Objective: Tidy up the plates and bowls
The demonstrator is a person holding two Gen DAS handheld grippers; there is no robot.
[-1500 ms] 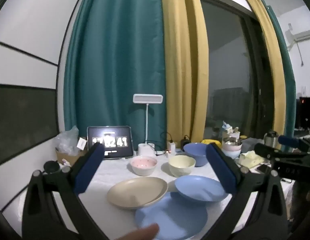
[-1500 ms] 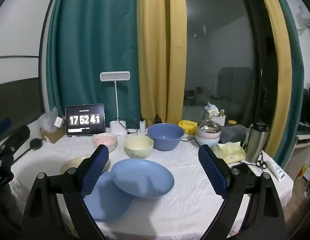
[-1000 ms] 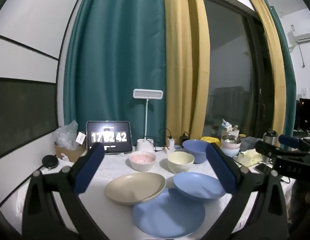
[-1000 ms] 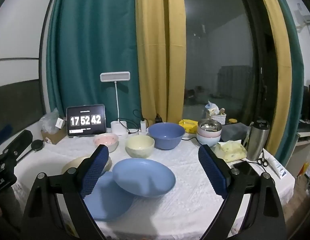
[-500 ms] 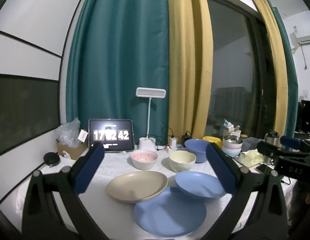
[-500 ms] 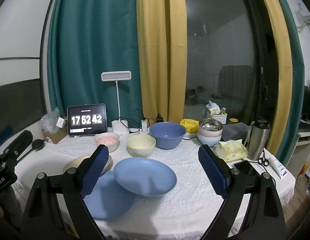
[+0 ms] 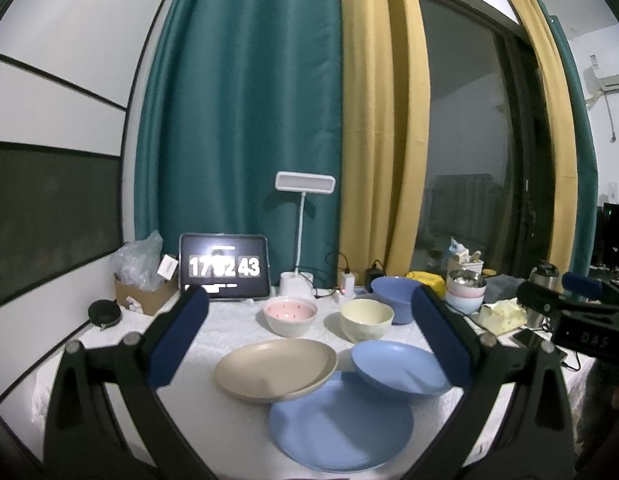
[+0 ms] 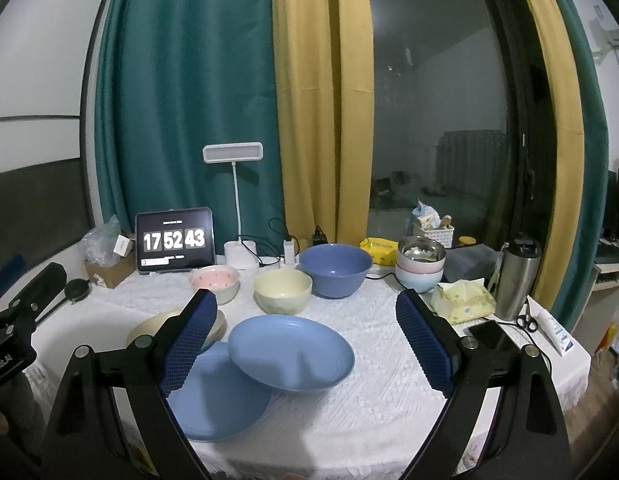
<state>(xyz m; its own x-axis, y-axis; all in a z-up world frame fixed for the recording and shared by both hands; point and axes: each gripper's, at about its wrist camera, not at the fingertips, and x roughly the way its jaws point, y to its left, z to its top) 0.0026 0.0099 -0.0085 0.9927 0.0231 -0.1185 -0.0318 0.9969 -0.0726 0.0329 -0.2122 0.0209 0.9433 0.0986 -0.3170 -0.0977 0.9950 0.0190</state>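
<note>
Plates [image 7: 341, 424] lie overlapped between both grippers' spread fingers [image 8: 189, 340], untouched.

The left wrist camera looks forward between the spread fingers of the left gripper [image 7: 309, 330], level across the white-clothed table [image 7: 237, 324] toward the curtains, set back from the near edge and off to the left. The right wrist camera sits farther right, looking down between the fingers of the right gripper [image 8: 309, 336] and taking in more of the table's right end. Both share the blue plate [image 7: 341, 426] [image 8: 217, 394], the bowls and the clock tablet [image 7: 224, 266] [image 8: 174, 240].
</note>
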